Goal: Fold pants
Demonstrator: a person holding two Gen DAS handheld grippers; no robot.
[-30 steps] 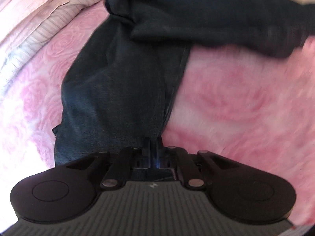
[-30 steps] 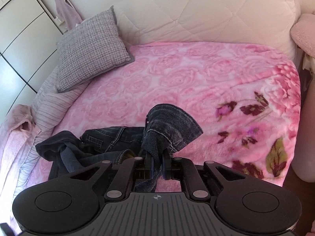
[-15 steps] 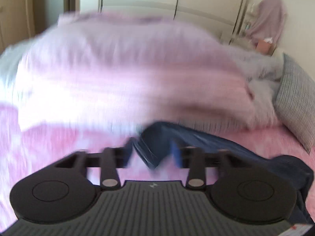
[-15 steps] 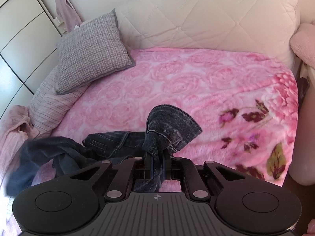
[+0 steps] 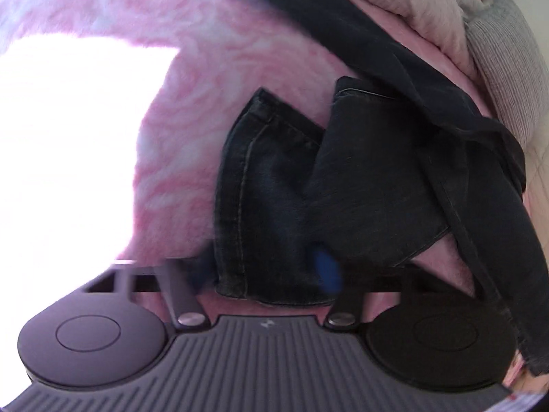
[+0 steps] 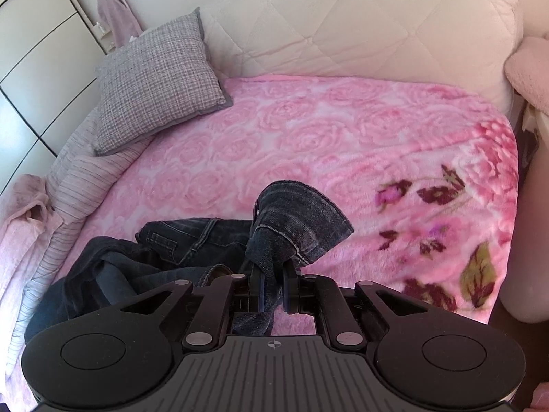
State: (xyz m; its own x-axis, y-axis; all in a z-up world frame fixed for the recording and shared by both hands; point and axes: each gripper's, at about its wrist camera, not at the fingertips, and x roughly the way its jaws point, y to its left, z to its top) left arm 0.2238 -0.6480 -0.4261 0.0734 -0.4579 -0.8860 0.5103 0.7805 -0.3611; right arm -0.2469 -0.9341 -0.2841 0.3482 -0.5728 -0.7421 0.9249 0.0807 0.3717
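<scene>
Dark blue denim pants (image 6: 178,250) lie bunched on the pink rose blanket (image 6: 308,137) at the near left. My right gripper (image 6: 272,274) is shut on one leg end, whose hem (image 6: 302,213) stands up above the fingers. In the left wrist view, my left gripper (image 5: 267,271) is open wide just above the bed. Another leg end of the pants (image 5: 274,189) lies flat between its fingers, and the blue pad (image 5: 326,271) of the right finger shows against the cloth. More denim runs off to the upper right.
A grey checked pillow (image 6: 158,79) leans against the cream quilted headboard (image 6: 343,17). A striped sheet (image 6: 75,185) and pink cloth bunch along the bed's left side beside white wardrobe doors (image 6: 34,51). Bright glare whites out the left (image 5: 68,137) of the left wrist view.
My left gripper has opened, letting go of the denim it held, and has swung round over a flat leg end. The right gripper stays shut on its leg end, barely moved.
</scene>
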